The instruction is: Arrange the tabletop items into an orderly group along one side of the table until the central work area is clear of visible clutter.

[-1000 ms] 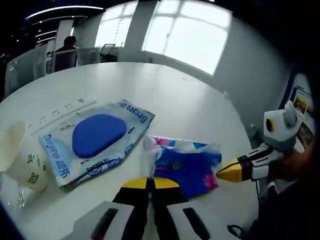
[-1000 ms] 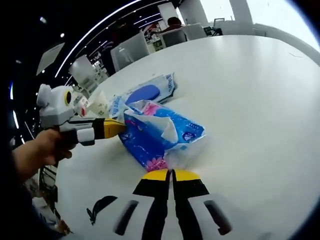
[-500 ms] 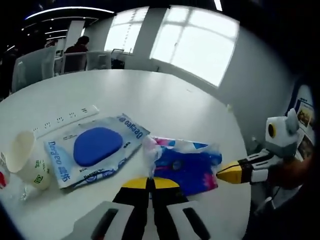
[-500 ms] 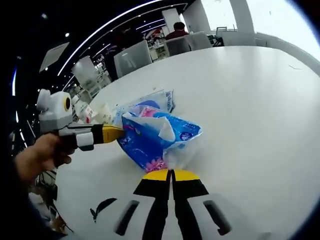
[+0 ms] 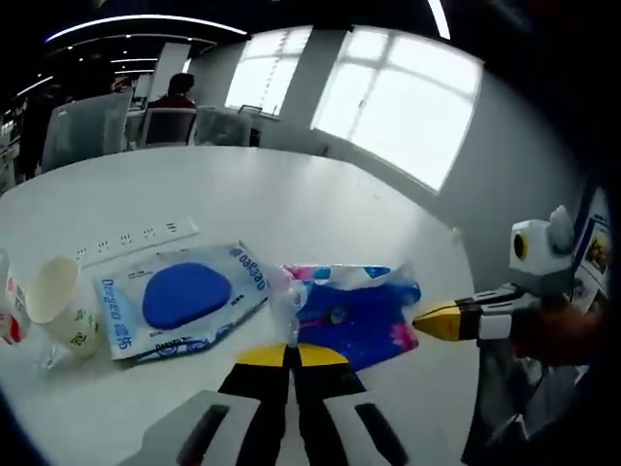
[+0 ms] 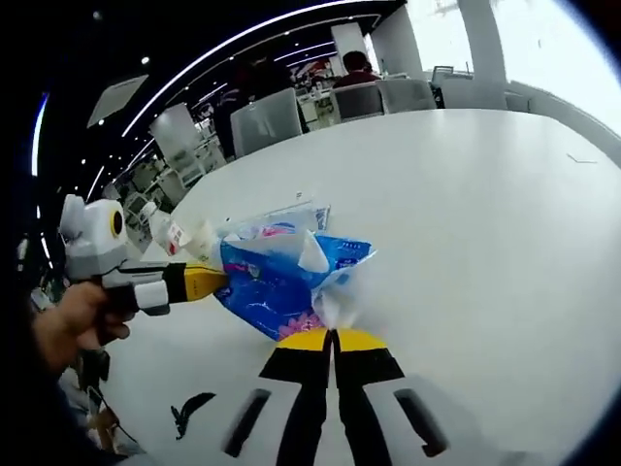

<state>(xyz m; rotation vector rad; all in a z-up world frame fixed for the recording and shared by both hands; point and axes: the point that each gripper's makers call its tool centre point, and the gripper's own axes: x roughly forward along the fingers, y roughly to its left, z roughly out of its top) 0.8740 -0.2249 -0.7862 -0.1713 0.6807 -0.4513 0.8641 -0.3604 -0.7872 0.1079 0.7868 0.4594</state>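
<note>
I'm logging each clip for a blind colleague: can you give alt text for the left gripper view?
The left claw, jaws shut, pinches one end of a blue and pink tissue pack over a white table, while the right claw grips the pack's other end. Beside it lie a blue-lidded wipes pack and a tipped paper cup.

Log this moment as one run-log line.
left gripper: shut on tissue pack | right gripper: shut on tissue pack | wipes packet, paper cup: on table

Tissue pack (image 5: 354,309) at centre of table (image 5: 291,194), between both grippers. Wipes pouch (image 5: 179,299) just left; paper cup (image 5: 60,306) further left. Power strip (image 5: 131,238) behind pouch.
</note>
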